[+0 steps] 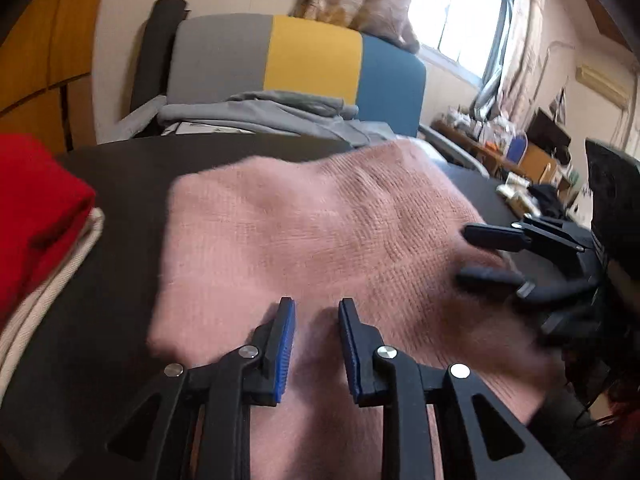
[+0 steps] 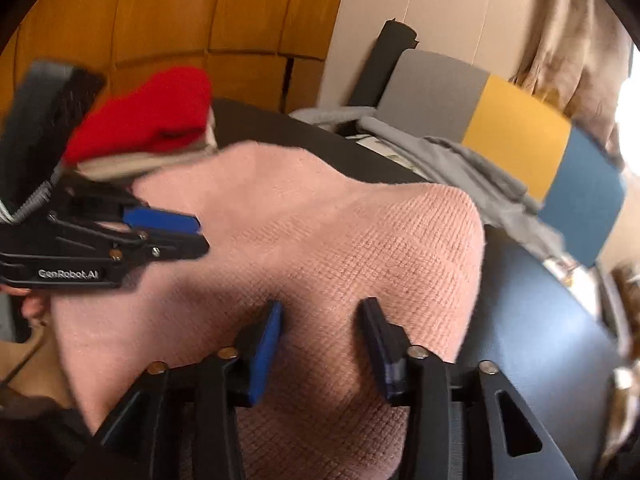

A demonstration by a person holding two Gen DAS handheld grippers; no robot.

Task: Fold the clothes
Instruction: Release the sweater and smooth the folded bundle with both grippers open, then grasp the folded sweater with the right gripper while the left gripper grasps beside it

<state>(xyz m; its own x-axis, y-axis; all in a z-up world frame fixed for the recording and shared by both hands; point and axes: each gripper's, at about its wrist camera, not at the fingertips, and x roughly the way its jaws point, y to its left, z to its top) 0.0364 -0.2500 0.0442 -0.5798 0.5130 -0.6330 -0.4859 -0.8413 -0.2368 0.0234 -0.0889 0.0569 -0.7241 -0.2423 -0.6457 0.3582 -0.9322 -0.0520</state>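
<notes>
Dark table [image 1: 120,168] – pink sweater [image 1: 300,220] beneath both claws, left [image 1: 316,312], right [image 2: 322,312], parted, gripping nothing; red stack [image 1: 36,200] left.

Daylight scene, bright. Light enters from the window [image 1: 466,20], blown out to white glare; same glare clips the right edge of the right wrist view. Soft shadows under the fingers on the pink knit [image 1: 304,232]. Strong fisheye bend: cabinet [image 2: 192,12] lines curve, dark vignette in the corners. Motion blur smears the knit's left edge, the red cloth [image 2: 148,116] and the far room clutter. Knit weave sharp only mid-frame.
</notes>
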